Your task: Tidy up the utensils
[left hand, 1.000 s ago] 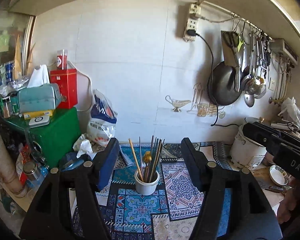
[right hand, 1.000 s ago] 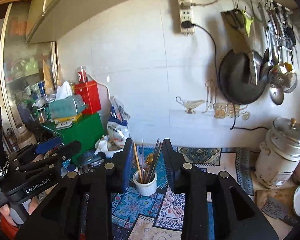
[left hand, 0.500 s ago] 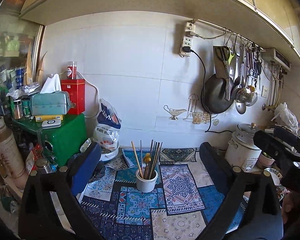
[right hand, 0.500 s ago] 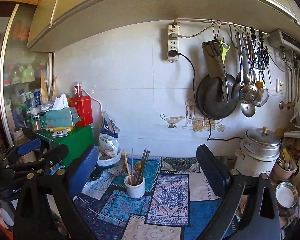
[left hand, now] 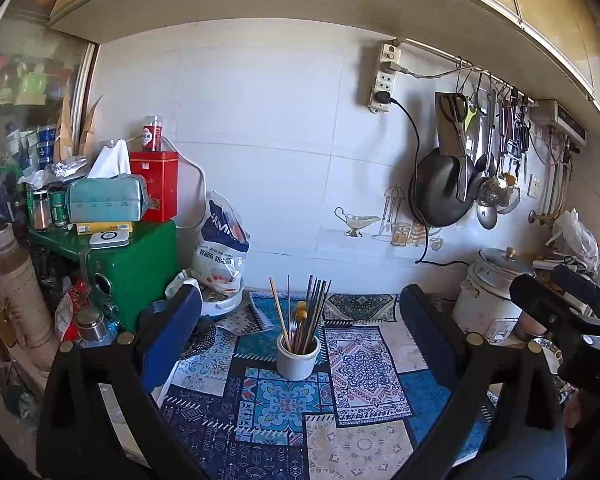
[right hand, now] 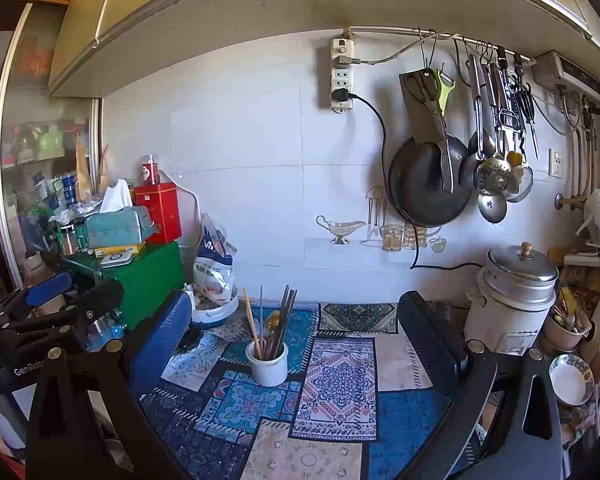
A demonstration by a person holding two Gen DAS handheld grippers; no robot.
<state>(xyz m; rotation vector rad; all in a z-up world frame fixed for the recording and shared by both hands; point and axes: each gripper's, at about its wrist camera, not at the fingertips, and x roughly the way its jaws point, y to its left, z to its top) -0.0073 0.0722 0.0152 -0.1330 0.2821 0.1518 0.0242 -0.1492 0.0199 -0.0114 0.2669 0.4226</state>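
Both grippers are held nearly level, tipped slightly down over the patterned mat (left hand: 284,400); the left gripper (left hand: 300,312) and right gripper (right hand: 294,316) have just been opening, their jaws spread wide with nothing gripped; a white cup (left hand: 297,360) of upright chopsticks (left hand: 314,312) is seen at twelve o'clock, beyond and between the fingers, untouched

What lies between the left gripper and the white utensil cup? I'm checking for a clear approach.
Only bare patterned mat lies between the open left gripper and the white utensil cup; the left wrist view shows it.
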